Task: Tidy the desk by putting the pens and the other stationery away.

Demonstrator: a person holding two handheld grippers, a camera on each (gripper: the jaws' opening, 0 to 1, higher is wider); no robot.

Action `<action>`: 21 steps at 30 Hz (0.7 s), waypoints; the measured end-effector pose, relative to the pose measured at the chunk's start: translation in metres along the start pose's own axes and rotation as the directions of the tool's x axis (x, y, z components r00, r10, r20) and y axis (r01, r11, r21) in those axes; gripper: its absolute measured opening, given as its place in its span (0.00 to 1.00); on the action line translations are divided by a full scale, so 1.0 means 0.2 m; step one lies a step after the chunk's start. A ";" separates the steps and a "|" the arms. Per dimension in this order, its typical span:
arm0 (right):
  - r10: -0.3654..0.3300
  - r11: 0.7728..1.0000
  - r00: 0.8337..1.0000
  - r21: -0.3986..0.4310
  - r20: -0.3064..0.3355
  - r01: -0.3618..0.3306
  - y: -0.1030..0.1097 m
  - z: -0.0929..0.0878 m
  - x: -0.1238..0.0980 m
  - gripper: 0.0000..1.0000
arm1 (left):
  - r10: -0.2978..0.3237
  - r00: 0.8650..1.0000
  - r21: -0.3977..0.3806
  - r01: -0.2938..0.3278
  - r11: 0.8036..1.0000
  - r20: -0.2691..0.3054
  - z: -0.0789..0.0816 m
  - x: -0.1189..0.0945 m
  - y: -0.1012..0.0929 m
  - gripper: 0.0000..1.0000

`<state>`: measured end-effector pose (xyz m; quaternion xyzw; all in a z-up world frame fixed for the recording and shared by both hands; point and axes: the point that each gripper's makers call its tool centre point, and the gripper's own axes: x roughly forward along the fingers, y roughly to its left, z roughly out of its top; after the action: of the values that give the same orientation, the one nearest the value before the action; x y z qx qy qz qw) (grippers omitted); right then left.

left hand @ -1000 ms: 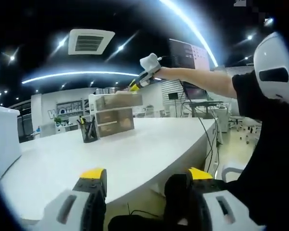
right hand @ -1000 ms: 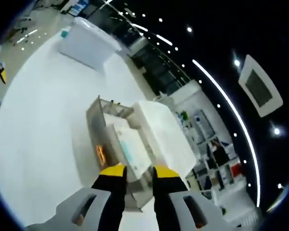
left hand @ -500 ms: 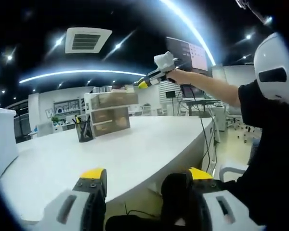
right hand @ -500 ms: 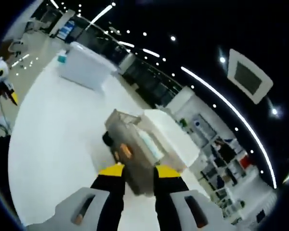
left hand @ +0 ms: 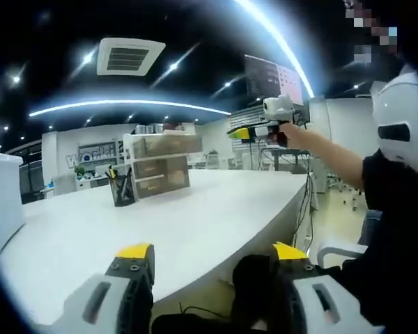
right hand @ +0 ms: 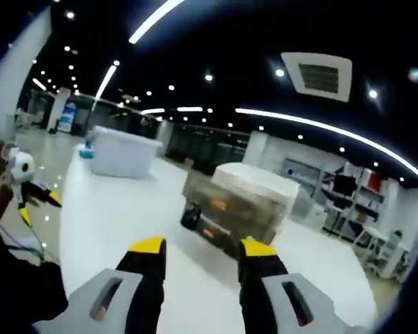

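Note:
A translucent drawer unit (left hand: pixel 160 165) stands far back on the white desk (left hand: pixel 195 223), with a black pen holder (left hand: pixel 122 188) full of pens at its left. My left gripper (left hand: pixel 212 254) hangs open over the desk's near edge, nothing between its jaws. My right gripper (left hand: pixel 254 131) is held out in the air on a person's arm, right of the drawers and apart from them. In the right gripper view, the right gripper (right hand: pixel 203 247) is open and empty, facing the drawer unit (right hand: pixel 240 205) and pen holder (right hand: pixel 190 216) across bare desk. The left gripper (right hand: pixel 24 188) is at the left edge.
A white box (left hand: pixel 0 202) sits at the desk's left end, and it is the white box (right hand: pixel 122 153) behind the drawers in the right gripper view. The person's dark-clothed body (left hand: pixel 397 229) stands to the right. Office shelves and floor lie beyond.
The right gripper has drawn back from above the drawer unit, swung right and levelled out, its jaws a little wider. The left gripper has barely moved.

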<state>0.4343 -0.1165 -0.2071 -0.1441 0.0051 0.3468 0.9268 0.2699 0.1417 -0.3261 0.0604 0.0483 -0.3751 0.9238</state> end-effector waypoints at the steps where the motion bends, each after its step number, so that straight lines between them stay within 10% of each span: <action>1: -0.005 1.000 1.000 0.020 0.004 0.005 0.01 -0.02 -0.01 0.42 | -0.002 1.000 -0.005 0.002 1.000 0.003 0.01 0.00 0.00 0.66; 21: -0.126 0.969 0.991 0.222 0.050 0.112 0.22 -0.33 -0.22 0.61 | -0.015 0.999 -0.072 0.017 0.997 0.029 0.07 0.13 0.05 0.66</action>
<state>0.3785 -0.1301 -0.2780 -0.0303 0.0051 0.2923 0.9558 0.2966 0.1280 -0.3148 0.0215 0.0491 -0.3811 0.9230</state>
